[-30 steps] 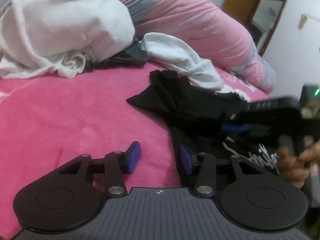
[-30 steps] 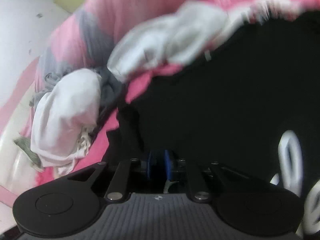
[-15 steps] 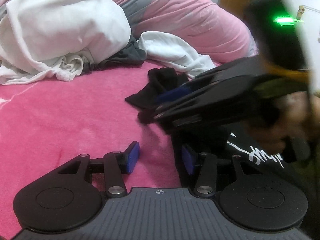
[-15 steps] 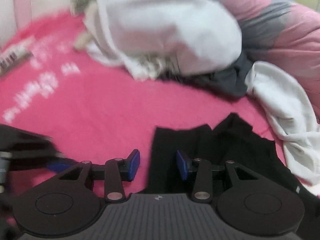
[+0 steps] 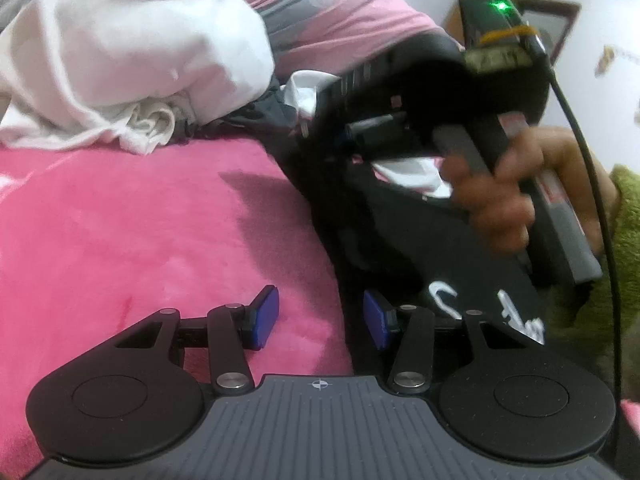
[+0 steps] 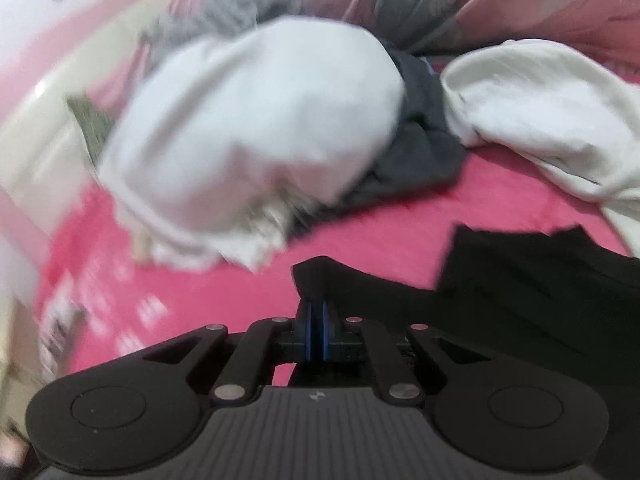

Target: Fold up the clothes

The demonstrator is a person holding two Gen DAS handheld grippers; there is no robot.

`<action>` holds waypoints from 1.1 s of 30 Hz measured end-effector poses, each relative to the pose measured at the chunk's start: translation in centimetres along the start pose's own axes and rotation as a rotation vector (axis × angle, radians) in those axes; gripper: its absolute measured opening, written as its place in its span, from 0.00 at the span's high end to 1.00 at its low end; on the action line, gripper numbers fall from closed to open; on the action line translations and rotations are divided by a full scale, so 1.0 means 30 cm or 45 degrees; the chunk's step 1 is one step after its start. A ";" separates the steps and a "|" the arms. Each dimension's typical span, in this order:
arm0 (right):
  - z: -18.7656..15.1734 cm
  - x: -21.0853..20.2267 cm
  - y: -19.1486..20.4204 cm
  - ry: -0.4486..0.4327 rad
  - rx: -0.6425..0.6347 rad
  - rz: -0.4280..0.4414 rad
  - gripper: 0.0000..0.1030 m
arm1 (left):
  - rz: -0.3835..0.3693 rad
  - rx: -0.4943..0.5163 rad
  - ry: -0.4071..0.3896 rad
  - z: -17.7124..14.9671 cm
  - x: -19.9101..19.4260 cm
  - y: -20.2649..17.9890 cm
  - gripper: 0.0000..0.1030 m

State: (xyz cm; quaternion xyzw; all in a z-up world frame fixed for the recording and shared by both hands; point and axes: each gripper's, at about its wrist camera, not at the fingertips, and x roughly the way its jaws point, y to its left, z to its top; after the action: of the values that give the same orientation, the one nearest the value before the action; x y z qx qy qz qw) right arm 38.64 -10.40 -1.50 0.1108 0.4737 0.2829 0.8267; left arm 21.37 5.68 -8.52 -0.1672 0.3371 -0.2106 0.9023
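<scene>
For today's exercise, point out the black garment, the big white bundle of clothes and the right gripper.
black garment (image 6: 540, 280), right wrist view, flat upper panel.
white bundle of clothes (image 5: 132, 52), left wrist view, top bulge.
right gripper (image 6: 316, 332), right wrist view, between closed blue pads.

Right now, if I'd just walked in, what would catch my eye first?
Probably the bright pink blanket covering the bed, with a big white bundle of laundry heaped at its far side. Nearer, the right gripper pinches a corner of a black shirt, while the left gripper hovers open beside it.

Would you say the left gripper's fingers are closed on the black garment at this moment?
No, the left gripper stands open, its blue fingers apart over the pink blanket, with only the edge of the black garment beside one of them.
</scene>
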 end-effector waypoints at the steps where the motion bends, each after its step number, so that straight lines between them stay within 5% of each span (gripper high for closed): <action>1: 0.023 0.011 0.006 0.004 0.025 0.029 0.96 | -0.008 -0.028 -0.002 0.004 -0.003 0.010 0.55; 4: 0.093 0.064 0.039 0.028 0.059 0.102 0.96 | -0.019 -0.103 -0.016 0.015 -0.013 0.036 0.55; 14: 0.147 0.279 0.127 0.059 -0.082 0.017 0.93 | 0.044 -0.260 -0.062 0.024 -0.034 0.088 0.55; 16: 0.139 0.286 0.144 0.058 -0.155 -0.045 0.89 | 0.070 -0.261 -0.075 0.022 -0.038 0.087 0.55; 20: 0.123 0.298 0.178 0.051 -0.301 -0.168 0.55 | 0.152 -0.296 -0.126 0.025 -0.057 0.105 0.55; 23: 0.110 0.190 0.200 -0.068 -0.427 -0.228 0.55 | 0.244 -0.371 -0.190 0.034 -0.089 0.144 0.55; 28: 0.027 -0.015 0.202 -0.300 -0.592 -0.244 0.57 | 0.487 -0.654 -0.379 0.048 -0.175 0.276 0.55; 33: -0.230 0.027 0.322 -0.225 -1.144 -0.167 0.61 | 0.566 -0.824 -0.463 0.043 -0.221 0.358 0.55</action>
State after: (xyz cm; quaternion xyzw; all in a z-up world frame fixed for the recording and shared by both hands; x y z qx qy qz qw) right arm 29.62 -2.64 -1.35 -0.2648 0.2378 0.3966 0.8462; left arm 20.58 18.33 -8.79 -0.3994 0.2490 0.1382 0.8714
